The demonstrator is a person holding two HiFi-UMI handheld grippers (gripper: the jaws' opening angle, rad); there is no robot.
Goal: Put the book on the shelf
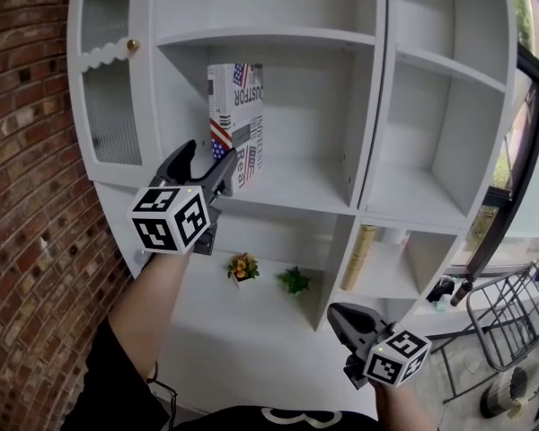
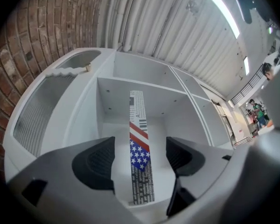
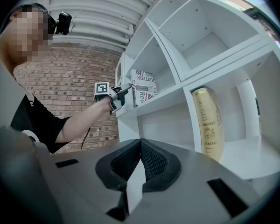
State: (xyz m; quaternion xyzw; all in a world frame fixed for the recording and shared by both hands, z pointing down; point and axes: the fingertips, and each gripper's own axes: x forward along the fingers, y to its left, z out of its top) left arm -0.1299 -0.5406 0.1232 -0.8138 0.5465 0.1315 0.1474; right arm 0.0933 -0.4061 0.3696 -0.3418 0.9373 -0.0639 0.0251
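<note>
A book (image 1: pixel 236 119) with a stars-and-stripes and newsprint cover stands upright in the white shelf unit's (image 1: pixel 287 185) middle compartment. In the left gripper view its spine (image 2: pixel 139 148) rises between the two jaws, with a gap on each side. My left gripper (image 1: pixel 209 158) is open at the front of that compartment, its pads (image 2: pixel 94 162) clear of the book. My right gripper (image 1: pixel 341 317) hangs low at the right, shut and empty (image 3: pixel 140 160). In the right gripper view the left gripper (image 3: pixel 119 94) shows beside the book (image 3: pixel 142 85).
A brick wall (image 1: pixel 27 196) stands at the left. A glazed cabinet door with a brass knob (image 1: pixel 132 45) is left of the book's compartment. Two small plants (image 1: pixel 242 266) (image 1: pixel 294 280) and a beige book (image 1: pixel 359 257) sit lower down. A wire rack (image 1: pixel 512 317) is at the right.
</note>
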